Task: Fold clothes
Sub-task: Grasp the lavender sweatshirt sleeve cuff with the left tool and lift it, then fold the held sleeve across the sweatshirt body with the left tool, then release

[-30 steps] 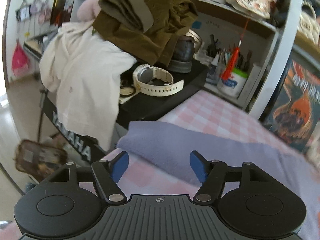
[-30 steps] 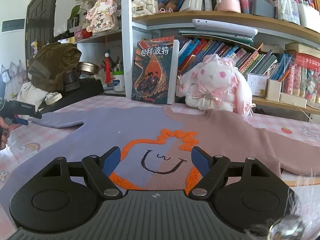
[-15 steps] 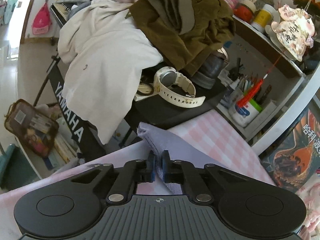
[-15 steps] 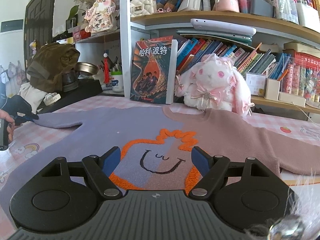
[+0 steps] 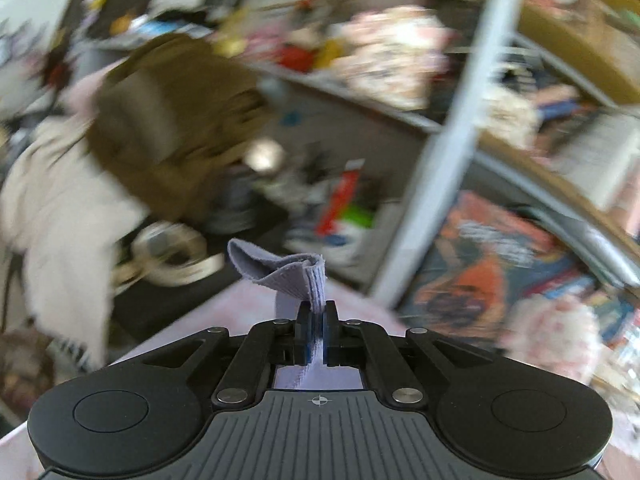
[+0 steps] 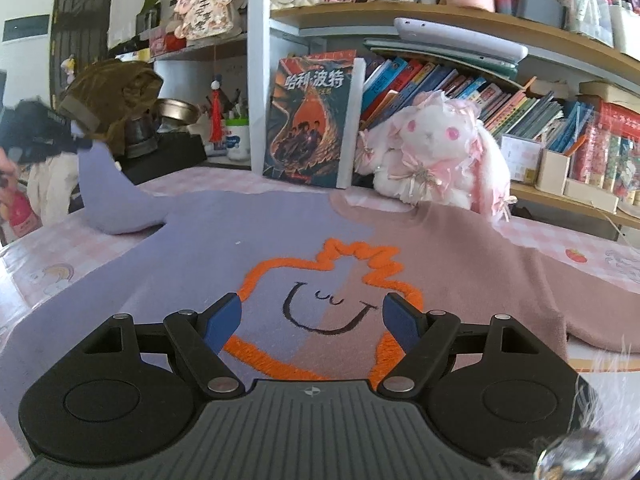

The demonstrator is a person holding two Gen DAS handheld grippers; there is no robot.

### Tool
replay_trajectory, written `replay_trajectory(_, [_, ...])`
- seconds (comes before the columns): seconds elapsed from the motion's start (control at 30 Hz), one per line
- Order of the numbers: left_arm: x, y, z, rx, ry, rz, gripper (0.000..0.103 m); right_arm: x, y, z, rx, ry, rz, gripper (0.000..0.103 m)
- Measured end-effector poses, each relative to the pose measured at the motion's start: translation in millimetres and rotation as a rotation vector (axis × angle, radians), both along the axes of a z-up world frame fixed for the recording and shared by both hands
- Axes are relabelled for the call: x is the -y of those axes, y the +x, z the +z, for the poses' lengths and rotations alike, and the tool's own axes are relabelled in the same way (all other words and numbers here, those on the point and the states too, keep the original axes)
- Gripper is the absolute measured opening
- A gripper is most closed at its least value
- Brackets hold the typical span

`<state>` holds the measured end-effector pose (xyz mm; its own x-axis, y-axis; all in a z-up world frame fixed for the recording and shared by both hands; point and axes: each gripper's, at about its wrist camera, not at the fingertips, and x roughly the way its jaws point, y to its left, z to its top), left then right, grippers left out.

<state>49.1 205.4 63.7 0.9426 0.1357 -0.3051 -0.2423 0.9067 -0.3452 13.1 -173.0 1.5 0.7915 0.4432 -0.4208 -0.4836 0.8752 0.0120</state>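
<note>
Left wrist view is smeared by motion blur, so the shelves, a brown garment heap [image 5: 168, 120] and a cream garment [image 5: 60, 216] behind read only as soft shapes; the one sharp thing is the left gripper [image 5: 316, 334], clenched on the ribbed lilac cuff [image 5: 296, 276] of the sweater's sleeve, which stands up between the closed fingers and flops over to the left. The rest of the sleeve is hidden beneath the gripper body.

From the right wrist view, the sweater [image 6: 248, 248] lies spread flat on the pink checked tablecloth [image 6: 52, 248], lilac on its left half, dusty pink on its right, with an orange-outlined smiling face at the middle. Its left sleeve [image 6: 108, 196] is raised off the cloth toward the frame's left edge, where the gripper holding it is dark, blurred and partly cut off. The pink sleeve runs out of frame at right. The right gripper [image 6: 312, 320] hovers over the sweater's lower front with its blue-padded fingers spread wide, holding nothing.

Behind, a white cup [image 6: 238, 138] holds pens, a small cardboard box [image 6: 554, 170] holds pencils, and the shelf holds rows of books [image 6: 460, 84]; a plush rabbit [image 6: 432, 156] sits beside an upright book [image 6: 312, 116].
</note>
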Motion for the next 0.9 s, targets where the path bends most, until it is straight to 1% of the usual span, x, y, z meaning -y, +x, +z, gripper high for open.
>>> replay_trajectory(0.2, [62.6, 6.5, 27.8, 0.060, 0.079, -0.166, 0.003, 14.7, -6.2, 3.3, 0.014, 0.044, -0.014, 0.076])
replay_trajectory(0.3, [90.3, 8.7, 38.0, 0.082, 0.115, -0.238, 0.003, 28.6, -13.6, 3.3, 0.032, 0.007, -0.033, 0.076])
replay_trajectory(0.4, [112.7, 12.4, 44.2, 0.095, 0.126, -0.294, 0.003, 56.3, -20.5, 1.9, 0.013, -0.001, -0.097, 0.076])
replay_trajectory(0.5, [131.1, 19.6, 46.3, 0.094, 0.140, -0.327, 0.003, 89.2, -28.1, 0.2, -0.035, 0.020, -0.161, 0.076])
replay_trajectory(0.57, [142.6, 24.9, 46.5, 0.090, 0.151, -0.346, 0.003, 104.9, -33.3, -1.6, -0.068, 0.022, -0.180, 0.076])
replay_trajectory(0.67, [158.3, 32.0, 44.3, 0.080, 0.166, -0.362, 0.003, 115.9, -41.5, -5.3, -0.082, -0.008, -0.185, 0.076])
replay_trajectory(0.83, [182.8, 40.6, 38.5, 0.074, 0.173, -0.380, 0.003, 118.6, -52.2, -14.0, -0.087, -0.037, -0.158, 0.075])
replay_trajectory(0.9, [192.7, 44.0, 36.1, 0.071, 0.176, -0.387, 0.003, 120.2, -54.2, -15.1, -0.092, -0.033, -0.148, 0.075])
